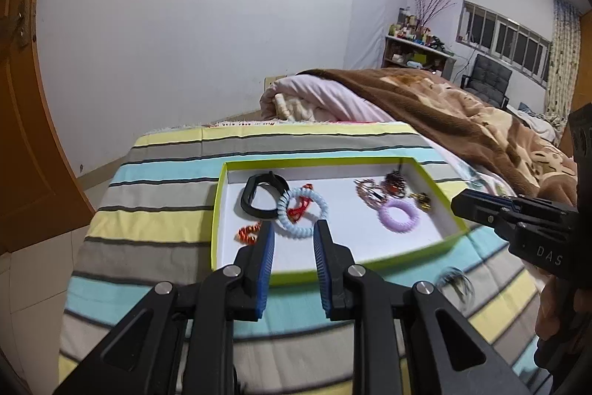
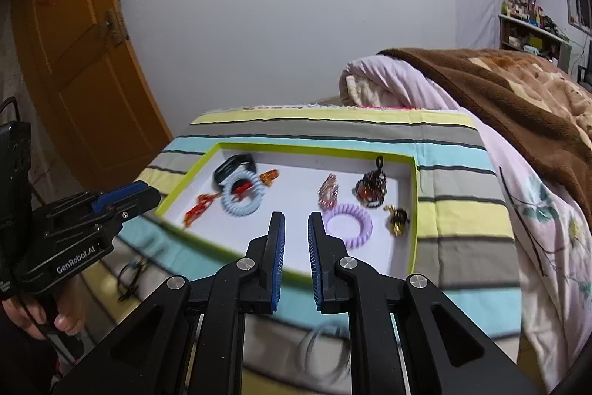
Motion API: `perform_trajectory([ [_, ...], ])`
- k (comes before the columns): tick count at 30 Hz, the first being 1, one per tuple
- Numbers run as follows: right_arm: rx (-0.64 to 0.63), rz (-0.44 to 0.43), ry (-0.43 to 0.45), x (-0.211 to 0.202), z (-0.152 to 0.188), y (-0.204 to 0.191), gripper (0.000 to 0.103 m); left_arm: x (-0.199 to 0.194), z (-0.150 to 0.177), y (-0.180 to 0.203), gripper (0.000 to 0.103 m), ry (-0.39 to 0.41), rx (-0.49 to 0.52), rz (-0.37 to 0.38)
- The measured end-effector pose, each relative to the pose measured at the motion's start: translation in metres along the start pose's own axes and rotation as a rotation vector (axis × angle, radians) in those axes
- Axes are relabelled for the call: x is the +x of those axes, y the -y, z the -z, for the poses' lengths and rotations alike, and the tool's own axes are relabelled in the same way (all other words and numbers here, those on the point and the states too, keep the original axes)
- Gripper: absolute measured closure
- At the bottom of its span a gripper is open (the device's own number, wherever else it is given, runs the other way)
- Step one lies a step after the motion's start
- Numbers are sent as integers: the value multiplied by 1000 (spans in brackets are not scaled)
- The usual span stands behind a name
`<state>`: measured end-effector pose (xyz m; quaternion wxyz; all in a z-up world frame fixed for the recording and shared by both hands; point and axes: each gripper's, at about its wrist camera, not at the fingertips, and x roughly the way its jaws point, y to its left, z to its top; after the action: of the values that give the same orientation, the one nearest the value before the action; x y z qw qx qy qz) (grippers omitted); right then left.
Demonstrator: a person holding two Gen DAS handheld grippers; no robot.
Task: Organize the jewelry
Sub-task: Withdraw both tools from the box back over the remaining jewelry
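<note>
While both grippers hang over the near edge of the tray, neither one has anything between its pads. The left gripper sits with its jaws apart, empty; the right gripper has a narrower gap, also empty.

Just past the left tips there's a pale blue spiral band lying over a red piece, touching a black wristband. An orange-red twist lies by the left wall. Near the right tips sits a lilac spiral band, with a beaded dark ornament and a small gold piece beyond it — all inside the green-rimmed tray, which rests on a striped bedspread. Something dark and blurry lies on the stripes outside the tray.
</note>
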<state>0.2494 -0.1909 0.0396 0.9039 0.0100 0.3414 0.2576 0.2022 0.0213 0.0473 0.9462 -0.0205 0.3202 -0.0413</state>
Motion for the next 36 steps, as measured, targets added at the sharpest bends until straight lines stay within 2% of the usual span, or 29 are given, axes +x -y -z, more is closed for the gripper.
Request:
perform_trajectory([
  [11,16,-1,28,-60,50,-20,89,-54,31,14,80,40,-19,46],
  [23,-42,44,86,-114,100,-46,88,-99,67,23,80,86,-9,13],
  [24,-47,49,94,-119,103,-48,86,-103,70,23,80,89,-12,10],
  [27,-55,60,108,-128,111,-50,61,-111,77,24,80,93,-20,3],
  [36,-47,58,127,-145,124,-53,60,-133,99,24,80,101,-16,-20],
])
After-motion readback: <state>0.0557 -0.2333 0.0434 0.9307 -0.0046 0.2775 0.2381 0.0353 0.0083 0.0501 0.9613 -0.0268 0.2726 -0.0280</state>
